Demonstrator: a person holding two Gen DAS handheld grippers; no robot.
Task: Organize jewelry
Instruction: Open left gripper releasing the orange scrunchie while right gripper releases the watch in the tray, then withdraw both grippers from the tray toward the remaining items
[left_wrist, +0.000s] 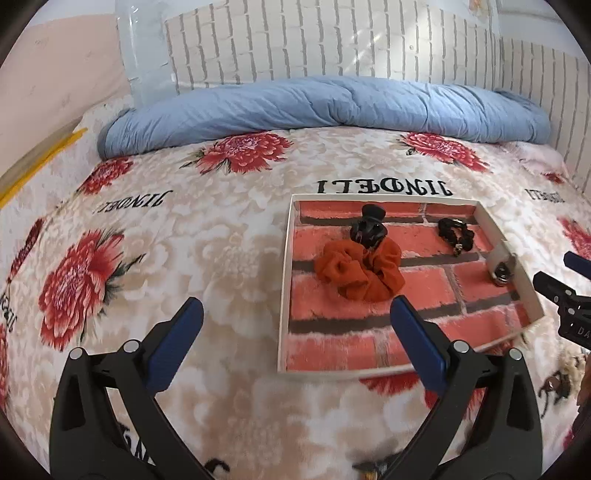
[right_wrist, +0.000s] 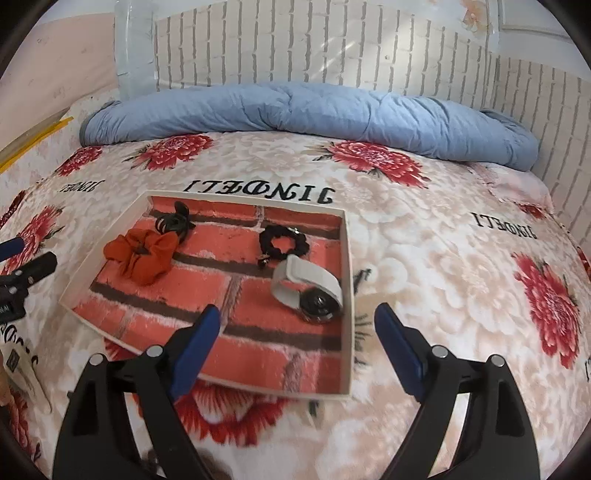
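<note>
A shallow white box (left_wrist: 283, 280) (right_wrist: 349, 258) with a red brick-print floor lies on the floral bedspread. In it lie an orange scrunchie (left_wrist: 360, 271) (right_wrist: 142, 254), a black hair claw (left_wrist: 369, 227) (right_wrist: 173, 221), a black scrunchie with a charm (left_wrist: 454, 232) (right_wrist: 277, 242) and a watch with a white band (left_wrist: 500, 271) (right_wrist: 308, 288). My left gripper (left_wrist: 295, 339) is open and empty, above the box's near left corner. My right gripper (right_wrist: 295, 339) is open and empty, above the box's near right edge. The right gripper shows at the left wrist view's right edge (left_wrist: 565, 291).
A rolled blue duvet (left_wrist: 314, 107) (right_wrist: 306, 114) lies along the far side of the bed against a white brick-pattern wall. Small dark items (left_wrist: 554, 384) lie on the bedspread near the box, at the right. A white tag (right_wrist: 20, 373) lies at the left.
</note>
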